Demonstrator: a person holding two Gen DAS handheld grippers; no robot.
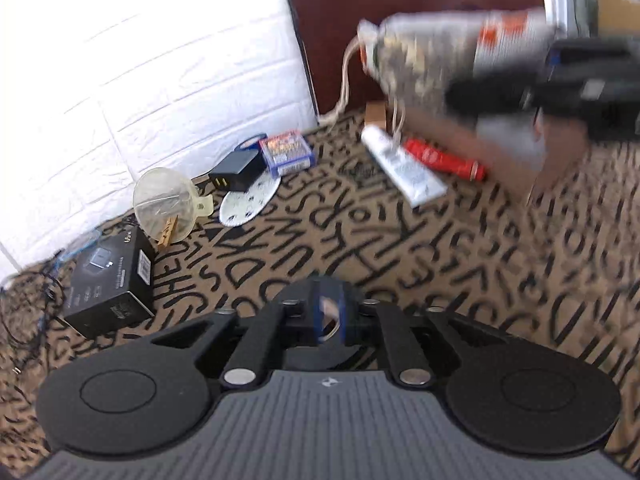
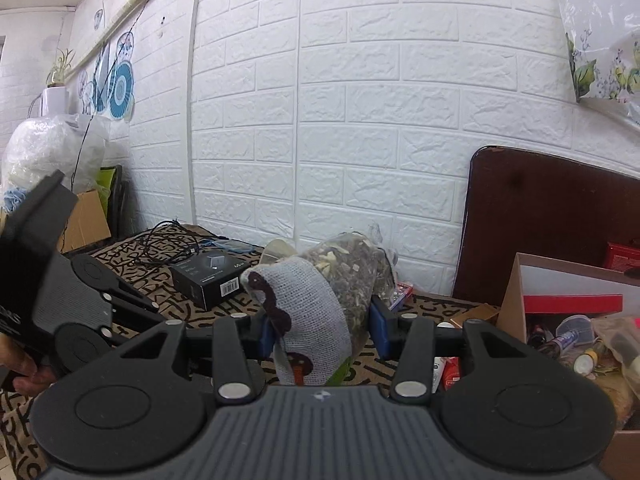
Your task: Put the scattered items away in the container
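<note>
While I watch through the left wrist camera, my left gripper (image 1: 330,309) has its two blue pads drawn close on one small round thing (image 1: 332,322) with a pale rim; I cannot make out what it is. My right gripper (image 2: 322,322) is clamped on two things at once: one clear bag (image 2: 354,270) of dried, speckled bits and one grey knitted piece (image 2: 308,304) with dark brown marks, which lies against the bag's front. Both are held up in the air above the patterned table (image 1: 400,260), to the left of the one cardboard container (image 2: 514,300), which already holds a jumble of items. Still lying on the table I count one white tube (image 1: 404,166) and one red tube (image 1: 444,158) side by side, and one small brown carton (image 1: 376,114) just behind them. Further left are one blue-edged card case (image 1: 286,152), one black charger (image 1: 236,174) resting on one white spotted disc (image 1: 248,202), one clear funnel (image 1: 168,204) with one wooden peg (image 1: 168,236) at its rim, and one black box (image 1: 112,280). A tangle of cables (image 1: 32,304) lies at the far left edge. One dark brown board (image 1: 400,20) leans against the white brick wall (image 1: 160,60).
</note>
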